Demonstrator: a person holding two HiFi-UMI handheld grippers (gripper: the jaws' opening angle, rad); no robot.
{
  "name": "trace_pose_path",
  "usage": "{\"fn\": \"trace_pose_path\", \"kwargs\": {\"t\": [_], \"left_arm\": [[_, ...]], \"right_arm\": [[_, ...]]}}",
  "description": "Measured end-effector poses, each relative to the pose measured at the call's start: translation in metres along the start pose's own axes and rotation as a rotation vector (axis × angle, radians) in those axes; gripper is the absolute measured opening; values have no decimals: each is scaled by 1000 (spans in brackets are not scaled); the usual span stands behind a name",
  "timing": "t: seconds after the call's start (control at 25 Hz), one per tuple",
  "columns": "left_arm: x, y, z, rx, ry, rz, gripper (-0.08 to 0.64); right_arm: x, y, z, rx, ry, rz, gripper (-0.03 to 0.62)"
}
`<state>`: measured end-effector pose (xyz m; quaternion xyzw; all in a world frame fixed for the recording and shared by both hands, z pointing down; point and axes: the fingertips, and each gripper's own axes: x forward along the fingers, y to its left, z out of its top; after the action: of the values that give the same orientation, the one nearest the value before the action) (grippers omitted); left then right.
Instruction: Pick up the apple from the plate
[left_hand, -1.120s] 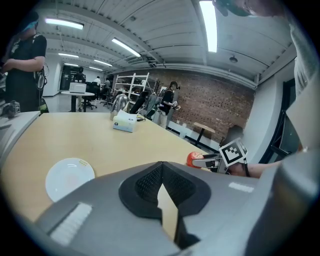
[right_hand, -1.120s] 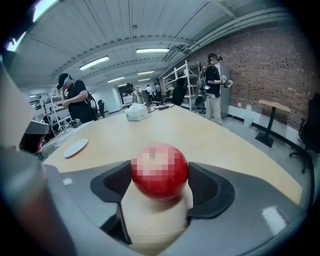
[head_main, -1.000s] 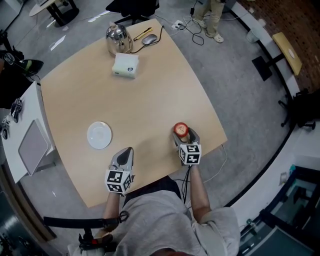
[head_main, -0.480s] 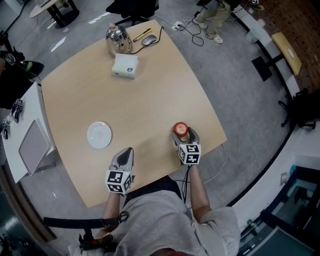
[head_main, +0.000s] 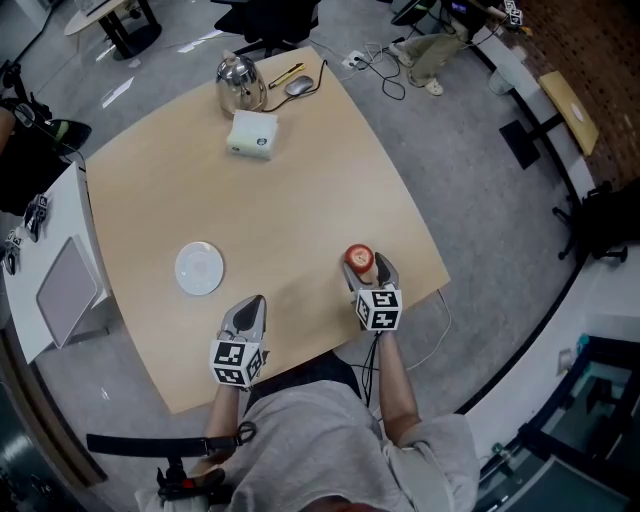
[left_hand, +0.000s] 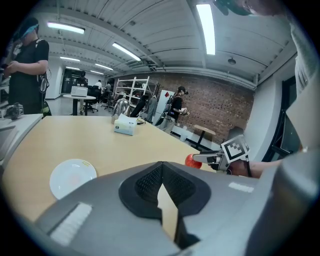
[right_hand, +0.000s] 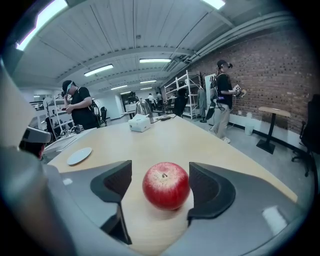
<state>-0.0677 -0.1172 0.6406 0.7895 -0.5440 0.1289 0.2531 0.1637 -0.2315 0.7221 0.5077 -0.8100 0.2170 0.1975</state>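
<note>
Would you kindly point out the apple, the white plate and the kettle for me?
apple (right_hand: 166, 185), right gripper view, middle of its red skin.
plate (head_main: 199, 269), head view, its bare white centre.
kettle (head_main: 240, 83), head view, its shiny metal body.

I look into an open lab-style workspace: brick wall (right_hand: 260, 60), metal shelving (right_hand: 186, 90), ceiling strip lights (right_hand: 155, 60), cables (head_main: 385, 70) across grey floor (head_main: 470, 180).

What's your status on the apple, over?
Left gripper shut, empty. Right gripper open, jaws either side of the apple, not touching. It sits on the bare table; plate empty, off to the left. Nothing in the way.
</note>
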Motion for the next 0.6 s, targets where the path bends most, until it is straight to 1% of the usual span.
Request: {"fn": "trace_pose_path", "kwargs": {"t": [0.28,0.4,0.6], "left_arm": [[-20,-1,8,7,-42,22,20],[-26,-1,15,15,-64,31,20],[-39,-9,20,24,-91,40,20]], "right_arm": [[-19,17,19,-27,-42,24,339],[-26,23,27,-39,-55,35,311],[-48,32,36,-54,-92,40,242]]}}
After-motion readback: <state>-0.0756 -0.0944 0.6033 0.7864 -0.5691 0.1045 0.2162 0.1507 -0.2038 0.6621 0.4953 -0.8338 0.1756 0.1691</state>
